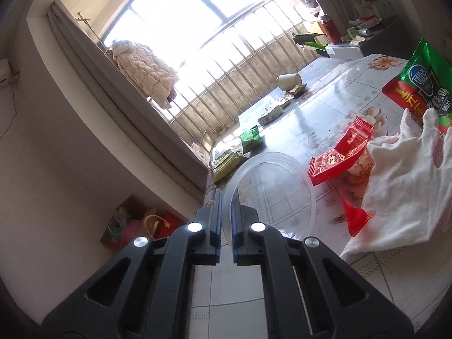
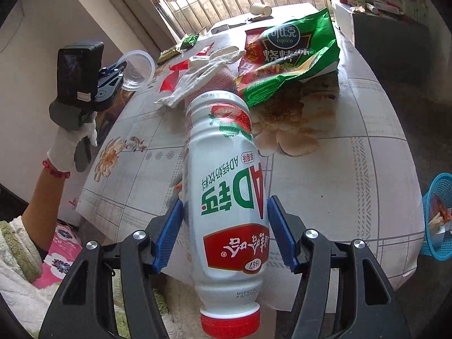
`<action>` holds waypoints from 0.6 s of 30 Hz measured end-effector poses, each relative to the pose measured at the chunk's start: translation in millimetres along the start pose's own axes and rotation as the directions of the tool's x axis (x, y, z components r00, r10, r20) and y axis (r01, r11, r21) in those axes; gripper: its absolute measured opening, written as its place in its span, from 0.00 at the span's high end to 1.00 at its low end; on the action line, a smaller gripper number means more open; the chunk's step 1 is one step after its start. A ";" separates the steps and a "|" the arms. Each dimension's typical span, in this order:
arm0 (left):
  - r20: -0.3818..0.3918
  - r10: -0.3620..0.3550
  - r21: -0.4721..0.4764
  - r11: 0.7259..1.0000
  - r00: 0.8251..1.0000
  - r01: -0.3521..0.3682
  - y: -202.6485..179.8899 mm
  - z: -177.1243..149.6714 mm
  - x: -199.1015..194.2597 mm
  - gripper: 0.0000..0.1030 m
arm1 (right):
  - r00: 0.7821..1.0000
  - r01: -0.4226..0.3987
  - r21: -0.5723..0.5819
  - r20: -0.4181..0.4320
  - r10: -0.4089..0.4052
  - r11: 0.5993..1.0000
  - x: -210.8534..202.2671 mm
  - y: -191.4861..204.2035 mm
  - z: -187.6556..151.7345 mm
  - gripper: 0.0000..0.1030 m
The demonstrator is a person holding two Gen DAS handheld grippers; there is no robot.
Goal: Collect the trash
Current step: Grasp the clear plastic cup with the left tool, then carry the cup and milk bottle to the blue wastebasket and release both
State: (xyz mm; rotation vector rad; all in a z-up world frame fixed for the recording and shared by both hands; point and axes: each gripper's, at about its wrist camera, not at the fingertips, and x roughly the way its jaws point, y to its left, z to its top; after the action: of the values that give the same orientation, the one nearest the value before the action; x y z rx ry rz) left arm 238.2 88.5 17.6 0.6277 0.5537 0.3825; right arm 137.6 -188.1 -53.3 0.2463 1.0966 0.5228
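Bottle (image 2: 226, 186) lengthwise in clamped right tongs (image 2: 224, 234), cap toward camera, left tongs (image 1: 226, 212) pinching clear lid (image 1: 271, 197) rim.

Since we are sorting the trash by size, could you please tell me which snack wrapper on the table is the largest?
The green and red chip bag, lying crumpled and open beside the white glove; the red wrappers are far smaller.

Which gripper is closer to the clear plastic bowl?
Left. The left gripper is clamped on the clear plastic bowl rim; the right gripper holds a milk drink bottle farther off.
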 end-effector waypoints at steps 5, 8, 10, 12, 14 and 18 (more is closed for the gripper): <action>-0.007 -0.097 -0.157 0.983 0.995 0.095 42.9 -1.1 -25.6 0.96 | 1.000 0.010 0.008 0.007 -0.010 1.000 -0.2 1.0 0.1 0.42; 0.005 -0.216 -0.254 0.944 0.976 0.210 63.2 -8.5 -45.0 0.96 | 1.000 0.005 0.033 0.017 -0.005 0.999 -1.6 -1.1 -1.1 0.42; 0.012 -0.298 -0.305 0.908 0.955 0.287 71.0 -15.3 -57.5 0.96 | 1.000 -0.014 0.066 0.020 0.012 0.998 -2.9 -5.4 -1.9 0.42; 0.024 -0.400 -0.364 0.850 0.916 0.381 75.6 -23.7 -68.5 0.96 | 0.999 -0.049 0.108 0.023 0.047 0.993 -4.1 -10.8 -3.0 0.42; 0.033 -0.499 -0.402 0.786 0.866 0.469 74.2 -32.6 -75.5 0.96 | 0.995 -0.095 0.155 0.029 0.092 0.983 -5.0 -17.5 -4.9 0.42; 0.051 -0.581 -0.436 0.719 0.812 0.542 61.6 -49.3 -91.8 0.96 | 0.985 -0.171 0.232 0.055 0.162 0.958 -10.5 -28.2 -10.4 0.43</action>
State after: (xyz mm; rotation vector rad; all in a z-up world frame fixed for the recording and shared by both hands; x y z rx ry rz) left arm 126.2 111.3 57.5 -0.0134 0.6907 -0.0573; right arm 132.5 -218.2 -62.1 0.5581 1.1095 0.5356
